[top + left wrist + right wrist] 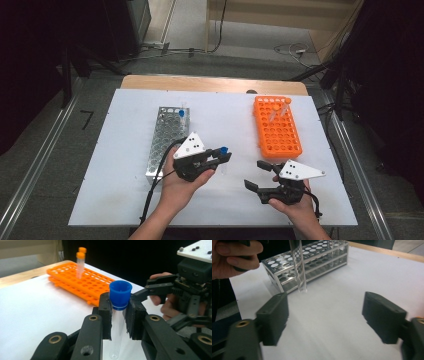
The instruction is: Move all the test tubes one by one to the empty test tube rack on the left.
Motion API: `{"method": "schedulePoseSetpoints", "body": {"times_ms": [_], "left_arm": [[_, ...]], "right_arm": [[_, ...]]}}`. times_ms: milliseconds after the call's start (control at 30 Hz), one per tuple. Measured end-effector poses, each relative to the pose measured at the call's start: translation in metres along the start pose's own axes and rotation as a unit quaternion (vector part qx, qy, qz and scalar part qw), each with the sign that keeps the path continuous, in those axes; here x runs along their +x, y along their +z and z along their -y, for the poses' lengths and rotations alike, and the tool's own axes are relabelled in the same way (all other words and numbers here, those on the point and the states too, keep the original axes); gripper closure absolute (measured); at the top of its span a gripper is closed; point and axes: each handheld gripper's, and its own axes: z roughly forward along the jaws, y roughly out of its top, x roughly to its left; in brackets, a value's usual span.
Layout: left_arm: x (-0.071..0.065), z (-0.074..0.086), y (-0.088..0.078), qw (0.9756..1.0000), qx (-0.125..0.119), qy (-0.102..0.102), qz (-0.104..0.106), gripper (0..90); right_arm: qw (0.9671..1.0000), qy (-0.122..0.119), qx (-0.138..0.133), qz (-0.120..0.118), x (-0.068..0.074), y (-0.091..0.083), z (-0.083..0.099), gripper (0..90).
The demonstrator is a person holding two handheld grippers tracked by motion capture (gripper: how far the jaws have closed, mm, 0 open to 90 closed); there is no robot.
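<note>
Left gripper (119,312) clamped just under blue cap of clear tube (117,335), tube hanging upright below jaws for racking. Right gripper (324,320) jaws wide apart, nothing between, likely just handed over.

On the white counter (115,165), the silver metal tube rack (167,137) lies left of the orange plastic tube rack (276,127); the clear blue-capped tube (223,156) hangs between them, nearer the person.

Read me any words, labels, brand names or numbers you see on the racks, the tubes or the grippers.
None: no readable text anywhere.
Orange rack: plain, no lettering.
Metal rack: bare, no label.
Blue-capped tube, held in the left gripper: no markings visible.
Grey plate on the left gripper: dark dots, no writing.
Right gripper: jaws open, blank.
</note>
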Motion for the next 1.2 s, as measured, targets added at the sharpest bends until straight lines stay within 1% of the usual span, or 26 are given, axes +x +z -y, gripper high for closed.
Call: {"method": "schedulePoseSetpoints", "body": {"times_ms": [67, 200, 267, 333, 367, 467, 533, 700, 733, 767, 967, 1100, 1167, 1200], "left_arm": [[0.005, -0.001, -0.004, 1.0000, -0.002, -0.001, -0.008, 77.0], [0.016, -0.004, -0.013, 0.9997, -0.006, -0.001, -0.025, 77.0], [0.022, -0.006, -0.017, 0.9993, -0.011, -0.001, -0.034, 77.0], [0.029, -0.009, -0.023, 0.9988, -0.013, 0.001, -0.047, 77.0], [0.032, -0.010, -0.025, 0.9985, -0.016, 0.000, -0.052, 77.0], [0.043, -0.013, -0.033, 0.9976, -0.023, -0.002, -0.066, 77.0], [0.050, -0.015, -0.037, 0.9967, -0.030, -0.005, -0.076, 77.0], [0.065, -0.018, -0.044, 0.9948, -0.035, -0.006, -0.096, 77.0], [0.069, -0.019, -0.046, 0.9942, -0.035, -0.006, -0.102, 77.0], [0.072, -0.019, -0.047, 0.9936, -0.035, -0.006, -0.107, 77.0], [0.090, -0.018, -0.050, 0.9906, -0.042, -0.018, -0.129, 77.0], [0.101, -0.018, -0.049, 0.9874, -0.050, -0.027, -0.148, 77.0], [0.107, -0.018, -0.047, 0.9852, -0.055, -0.033, -0.159, 77.0], [0.108, -0.018, -0.047, 0.9846, -0.053, -0.033, -0.163, 76.9]], "right_arm": [[1.0000, -0.002, 0.004, 0.002, -0.004, -0.002, 0.001, 9.4], [0.9999, 0.011, 0.003, -0.001, -0.014, -0.006, 0.004, 3.4], [0.9999, 0.012, 0.003, -0.002, -0.019, -0.008, 0.006, 0.3], [0.9998, 0.020, 0.002, -0.001, -0.024, -0.010, 0.007, 0.0], [0.9998, 0.020, 0.002, 0.000, -0.027, -0.011, 0.008, 0.0], [0.9995, 0.033, 0.004, 0.002, -0.034, -0.013, 0.011, 0.0], [0.9994, 0.034, 0.003, 0.007, -0.038, -0.015, 0.012, 0.0], [0.9994, 0.033, -0.003, 0.012, -0.044, -0.020, 0.013, 0.0], [0.9994, 0.032, -0.004, 0.014, -0.045, -0.020, 0.013, 0.0], [0.9992, 0.036, -0.004, 0.015, -0.046, -0.021, 0.014, 0.0], [0.9990, 0.039, -0.002, 0.021, -0.051, -0.023, 0.016, 0.0], [0.9991, 0.037, -0.003, 0.020, -0.051, -0.023, 0.016, 0.0], [0.9992, 0.035, -0.003, 0.020, -0.051, -0.023, 0.017, 0.0], [0.9992, 0.036, -0.002, 0.020, -0.051, -0.023, 0.017, 0.0]]}}
